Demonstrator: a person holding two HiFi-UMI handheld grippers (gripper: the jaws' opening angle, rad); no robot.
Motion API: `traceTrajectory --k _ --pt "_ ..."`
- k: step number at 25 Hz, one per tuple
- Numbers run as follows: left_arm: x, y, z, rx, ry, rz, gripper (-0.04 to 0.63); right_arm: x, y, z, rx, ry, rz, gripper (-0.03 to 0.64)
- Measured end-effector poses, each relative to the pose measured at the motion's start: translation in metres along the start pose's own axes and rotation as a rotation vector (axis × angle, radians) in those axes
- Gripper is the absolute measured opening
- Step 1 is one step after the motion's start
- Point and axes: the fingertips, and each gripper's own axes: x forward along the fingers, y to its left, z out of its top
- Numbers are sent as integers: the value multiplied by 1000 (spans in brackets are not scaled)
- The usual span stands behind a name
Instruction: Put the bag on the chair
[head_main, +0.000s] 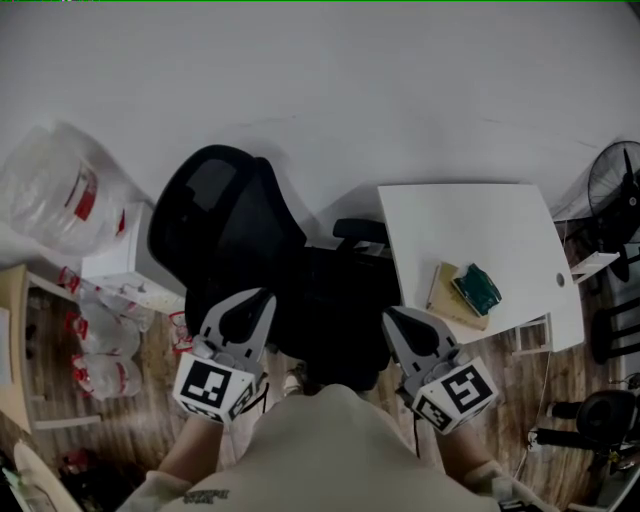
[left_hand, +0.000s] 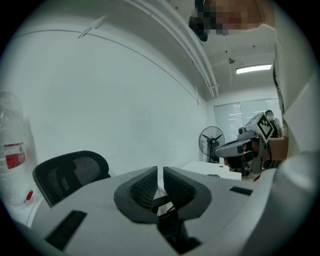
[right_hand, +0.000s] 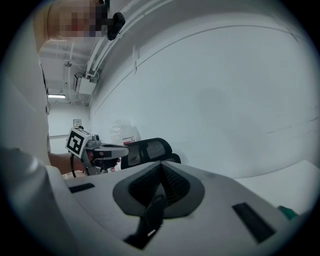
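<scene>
A black mesh office chair (head_main: 225, 215) stands against the white wall. Over its seat, between my two grippers, lies a dark mass that looks like the black bag (head_main: 330, 315); its outline blends with the seat. My left gripper (head_main: 262, 298) is shut, and in the left gripper view a black strap (left_hand: 162, 204) runs down from between its jaws (left_hand: 160, 172). My right gripper (head_main: 392, 316) is shut too, with a black strap (right_hand: 151, 215) hanging from its closed jaws (right_hand: 161, 167). Both grippers are level with each other and point toward the wall.
A white table (head_main: 470, 225) stands right of the chair with a green sponge (head_main: 478, 288) on a tan block. A fan (head_main: 615, 185) is at the far right. Large water jugs (head_main: 55, 190), a white box (head_main: 125, 255) and small bottles (head_main: 105, 345) crowd the left.
</scene>
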Motion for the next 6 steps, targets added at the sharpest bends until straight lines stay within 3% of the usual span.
traceTrajectory --k 6 --pt "-2 -14 2 10 13 -9 49 -6 -1 -10 25 27 3 23"
